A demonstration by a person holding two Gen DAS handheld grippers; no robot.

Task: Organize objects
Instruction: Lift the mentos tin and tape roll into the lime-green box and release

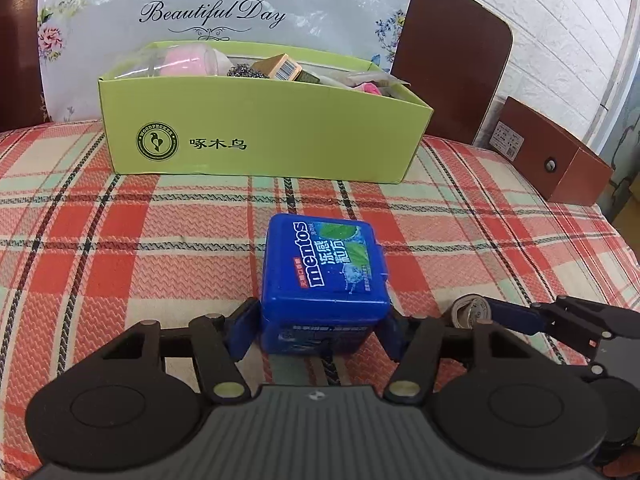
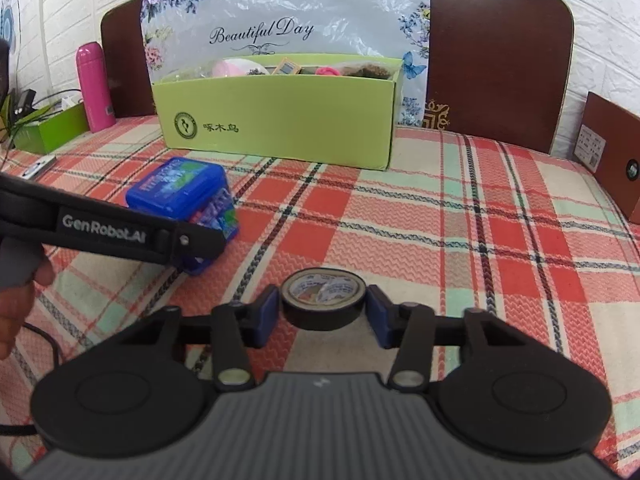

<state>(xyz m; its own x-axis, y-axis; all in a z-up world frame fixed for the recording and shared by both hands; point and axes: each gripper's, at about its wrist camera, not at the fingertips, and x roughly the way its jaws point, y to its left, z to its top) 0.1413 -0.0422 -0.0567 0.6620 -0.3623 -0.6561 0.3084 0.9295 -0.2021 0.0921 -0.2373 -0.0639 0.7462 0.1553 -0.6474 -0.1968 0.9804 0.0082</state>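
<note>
My left gripper [image 1: 320,330] is shut on a blue Mentos box [image 1: 324,276], its blue pads against both sides of the box, on the plaid cloth. The box also shows in the right wrist view [image 2: 180,188]. My right gripper [image 2: 323,310] is shut on a black tape roll [image 2: 323,300], which lies flat on the cloth between the blue pads; the roll also shows in the left wrist view [image 1: 470,312]. A green cardboard box [image 1: 260,136] with several items inside stands ahead, also in the right wrist view [image 2: 280,120].
A plaid cloth [image 2: 460,240] covers the surface. A floral plastic bag [image 2: 280,12] leans on the brown headboard [image 2: 500,48] behind the green box. A pink bottle [image 2: 94,88] and a small green box [image 2: 52,128] stand at the far left. A brown box [image 1: 560,160] sits right.
</note>
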